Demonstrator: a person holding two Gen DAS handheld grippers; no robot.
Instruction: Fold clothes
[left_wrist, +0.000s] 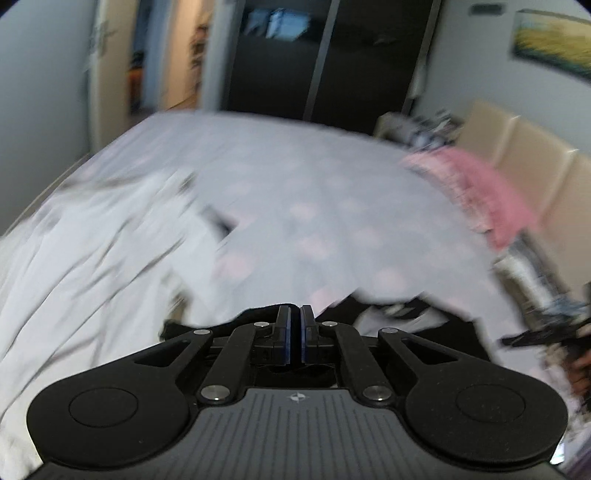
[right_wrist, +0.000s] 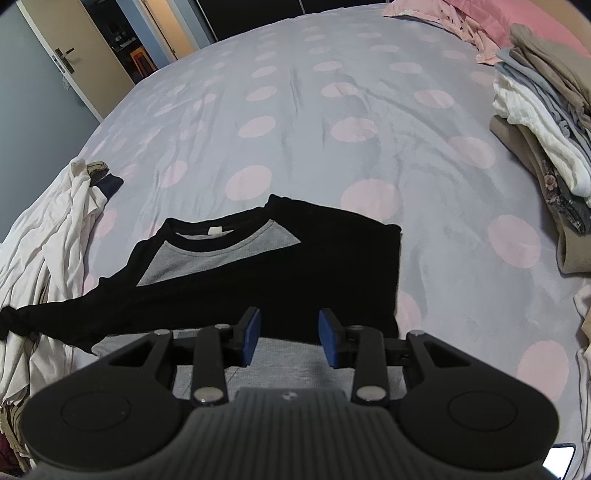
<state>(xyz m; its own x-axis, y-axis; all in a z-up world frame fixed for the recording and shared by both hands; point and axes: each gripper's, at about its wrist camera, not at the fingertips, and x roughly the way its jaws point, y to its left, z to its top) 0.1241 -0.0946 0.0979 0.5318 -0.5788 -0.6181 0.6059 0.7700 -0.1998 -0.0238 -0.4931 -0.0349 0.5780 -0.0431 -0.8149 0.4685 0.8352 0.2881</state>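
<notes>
Shirt: a black shirt (right_wrist: 266, 273) with a grey chest panel lies flat on the bed, neck away from the right claw, one side already folded in to a straight edge, the other sleeve stretched out toward the white heap.
Left claw: the left claw (left_wrist: 295, 314) has its blue pads pressed together; black cloth shows right at its tips, but the blur keeps me from telling whether any is pinched.
Right claw: the right claw (right_wrist: 290, 334) stands partly open above the shirt's near edge, nothing between its pads.
Bed: a grey cover (right_wrist: 332, 110) with pale pink dots.
White heap: crumpled white clothes (right_wrist: 48, 236) at the bed's left edge.
Stack: folded clothes (right_wrist: 535, 147) piled at the right edge.
Pink cloth: pink fabric (right_wrist: 461, 18) at the far corner.
</notes>
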